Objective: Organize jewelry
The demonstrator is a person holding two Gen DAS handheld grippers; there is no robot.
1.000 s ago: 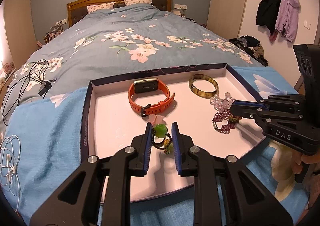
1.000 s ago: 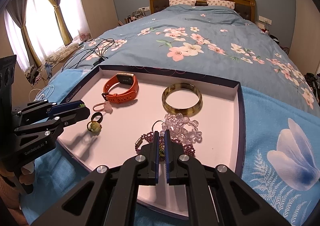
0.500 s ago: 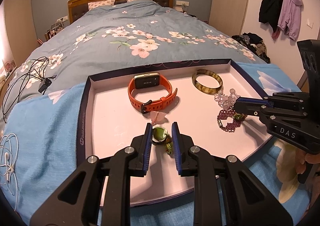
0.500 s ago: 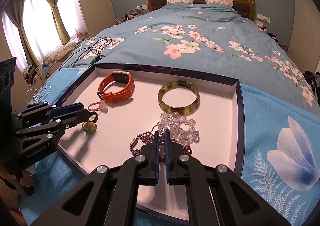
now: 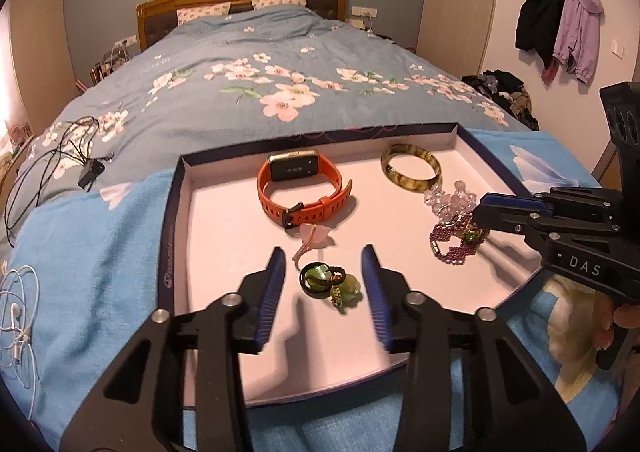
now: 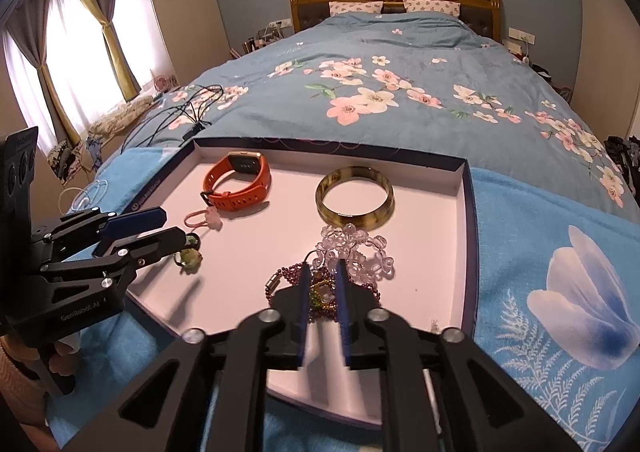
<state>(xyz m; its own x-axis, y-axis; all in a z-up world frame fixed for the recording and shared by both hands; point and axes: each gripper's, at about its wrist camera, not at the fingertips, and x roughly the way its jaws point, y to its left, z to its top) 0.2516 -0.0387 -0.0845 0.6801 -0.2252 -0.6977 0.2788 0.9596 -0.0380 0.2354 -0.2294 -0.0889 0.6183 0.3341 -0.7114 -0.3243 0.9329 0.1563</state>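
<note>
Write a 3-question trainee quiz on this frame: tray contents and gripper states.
1. True or false: the left gripper is clamped on the green bead ring.
2. Which item lies nearest the tray's far right corner? A) orange smartwatch B) amber bangle C) pink charm
3. Fill in: the right gripper has its fingers on either side of the ___ bead bracelet, with a gap between them.

Key
1. False: the fingers are spread, and the ring lies loose between them on the tray floor.
2. B
3. purple; the clear bead bracelet lies just beyond it.
</note>
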